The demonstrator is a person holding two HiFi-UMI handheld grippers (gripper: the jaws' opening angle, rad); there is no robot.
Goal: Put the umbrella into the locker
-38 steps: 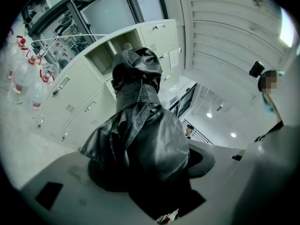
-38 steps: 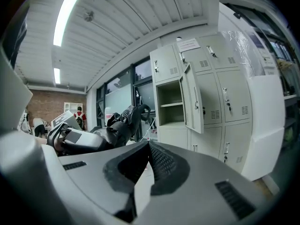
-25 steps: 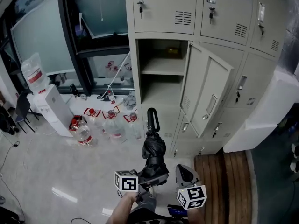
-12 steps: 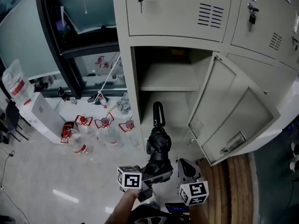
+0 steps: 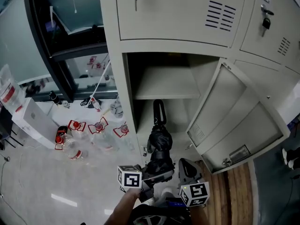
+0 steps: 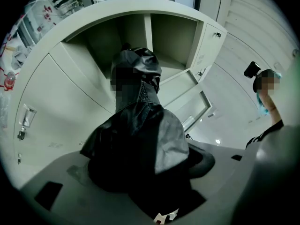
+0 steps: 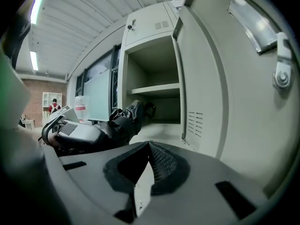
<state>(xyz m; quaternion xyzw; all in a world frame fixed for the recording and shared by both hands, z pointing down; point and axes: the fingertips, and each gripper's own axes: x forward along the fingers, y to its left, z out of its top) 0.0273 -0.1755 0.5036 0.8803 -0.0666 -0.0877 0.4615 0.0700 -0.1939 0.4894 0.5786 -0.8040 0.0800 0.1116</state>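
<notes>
A folded black umbrella (image 5: 159, 143) with a looped handle points its handle end into the lower part of the open locker (image 5: 129, 102). My left gripper (image 5: 153, 174) is shut on the umbrella's bunched fabric (image 6: 140, 139), which fills the left gripper view. The locker's shelf (image 5: 164, 84) divides the open compartment. Its door (image 5: 239, 121) swings out to the right. My right gripper (image 5: 185, 168) hangs just right of the umbrella, shut with nothing held. From the right gripper view, the umbrella (image 7: 124, 118) lies left of the right gripper (image 7: 149, 150), aimed at the opening.
Several water bottles (image 5: 77, 125) and a white dispenser (image 5: 30, 121) stand on the pale floor at the left, under a dark window frame (image 5: 56, 55). A wooden floor strip (image 5: 234, 191) runs below the door. Closed lockers (image 5: 178, 11) with keys sit above.
The locker has come much closer and fills more of the head view. The umbrella's handle has advanced from in front of the locker to the mouth of its lower section.
</notes>
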